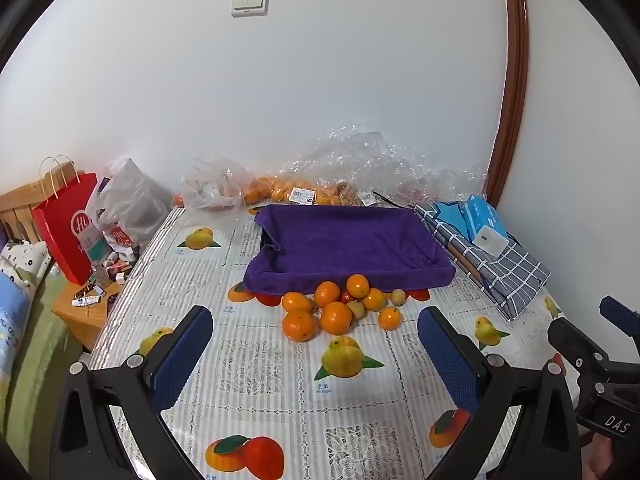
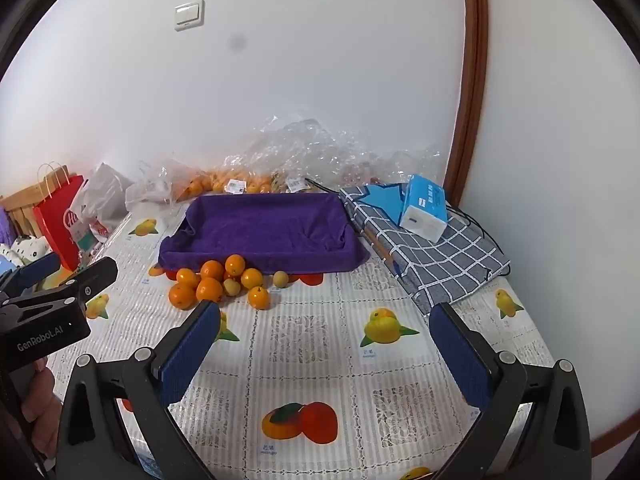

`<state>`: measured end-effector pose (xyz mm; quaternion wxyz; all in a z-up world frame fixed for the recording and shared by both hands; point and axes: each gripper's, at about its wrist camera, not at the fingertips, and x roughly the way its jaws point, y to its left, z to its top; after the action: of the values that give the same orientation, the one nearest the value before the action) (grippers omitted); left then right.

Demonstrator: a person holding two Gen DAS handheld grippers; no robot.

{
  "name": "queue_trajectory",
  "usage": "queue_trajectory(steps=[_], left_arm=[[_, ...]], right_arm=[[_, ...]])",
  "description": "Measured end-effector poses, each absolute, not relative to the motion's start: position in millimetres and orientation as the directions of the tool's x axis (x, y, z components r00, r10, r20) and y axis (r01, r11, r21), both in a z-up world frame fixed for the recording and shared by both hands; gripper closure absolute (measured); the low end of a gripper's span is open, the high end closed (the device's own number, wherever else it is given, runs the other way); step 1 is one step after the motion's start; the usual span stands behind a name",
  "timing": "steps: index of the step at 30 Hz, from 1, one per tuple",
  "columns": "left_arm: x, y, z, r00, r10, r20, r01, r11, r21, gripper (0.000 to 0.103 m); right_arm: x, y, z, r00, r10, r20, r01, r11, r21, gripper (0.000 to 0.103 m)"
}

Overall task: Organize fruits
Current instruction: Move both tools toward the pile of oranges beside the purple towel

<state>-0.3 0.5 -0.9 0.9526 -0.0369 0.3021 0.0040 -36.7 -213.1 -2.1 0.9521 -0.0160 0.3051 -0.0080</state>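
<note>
A pile of several oranges (image 1: 335, 317) and a few small pale fruits (image 1: 398, 297) lies on the table just in front of a tray lined with purple cloth (image 1: 352, 276). The tray holds nothing. In the right wrist view the pile (image 2: 209, 289) sits left of centre, in front of the tray (image 2: 260, 260). My left gripper (image 1: 316, 332) is open and empty, short of the pile. My right gripper (image 2: 324, 328) is open and empty, to the right of the pile. Each gripper shows at the other view's edge.
A tablecloth printed with fruit pictures (image 1: 280, 380) covers the table. Clear plastic bags with more oranges (image 1: 296, 190) lie against the back wall. A folded checked cloth (image 2: 432, 264) with a blue tissue pack (image 2: 424, 208) lies right of the tray. A red paper bag (image 1: 66, 228) stands at left.
</note>
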Motion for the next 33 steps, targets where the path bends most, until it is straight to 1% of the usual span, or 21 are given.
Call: queue_trajectory(steps=[12, 28, 29, 32, 33], left_arm=[[-2.1, 1.9, 0.9, 0.822, -0.021, -0.568, -0.028, 0.997, -0.078, 0.000], [-2.6, 3.4, 0.3, 0.827, -0.030, -0.562, -0.025, 0.996, -0.090, 0.000], [-2.3, 3.2, -0.4, 0.825, -0.031, -0.564, -0.024, 0.996, -0.090, 0.000], [-2.2, 2.7, -1.4, 0.826, -0.028, -0.563, -0.024, 0.996, -0.085, 0.000], [-2.0, 2.6, -1.7, 0.826, -0.026, -0.563, -0.026, 0.996, -0.084, 0.000]], right_arm=[[-36.8, -212.6, 1.5, 0.812, -0.020, -0.583, 0.009, 1.000, -0.023, 0.000], [-40.7, -209.5, 0.2, 0.827, 0.007, -0.562, -0.011, 1.000, -0.005, 0.000], [-41.5, -210.2, 0.2, 0.832, 0.024, -0.554, -0.012, 1.000, 0.026, 0.000], [-42.0, -208.8, -0.1, 0.833, 0.017, -0.554, -0.010, 1.000, 0.014, 0.000], [-40.4, -208.1, -1.1, 0.815, -0.005, -0.580, -0.012, 1.000, -0.025, 0.000]])
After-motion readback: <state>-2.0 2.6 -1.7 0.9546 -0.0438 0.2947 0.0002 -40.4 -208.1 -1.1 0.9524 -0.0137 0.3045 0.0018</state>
